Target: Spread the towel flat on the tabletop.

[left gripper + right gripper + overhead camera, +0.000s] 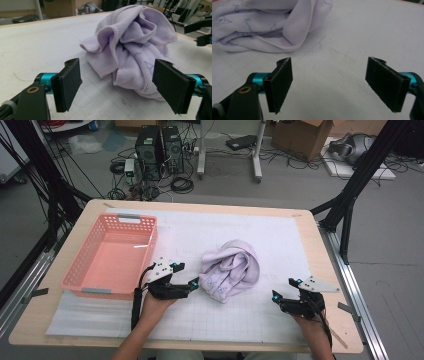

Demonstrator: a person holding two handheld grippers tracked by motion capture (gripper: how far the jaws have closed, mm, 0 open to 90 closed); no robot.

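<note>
A crumpled lilac towel (231, 269) lies in a heap on the white gridded mat (270, 240), near the table's middle. My left gripper (186, 275) sits just left of it, jaws open and pointing at the cloth. In the left gripper view the towel (132, 42) lies just beyond the open left gripper (117, 85), and its near edge reaches the gap without touching the pads. My right gripper (286, 288) rests to the towel's right, apart from it. In its own view the right gripper (329, 85) is open over bare mat, the towel (262, 27) at upper left.
A pink plastic basket (80, 270) stands on the table's left side, close behind my left hand. The wooden table edge (327, 270) runs along the right. Black frame posts, computer towers and cables lie on the floor beyond.
</note>
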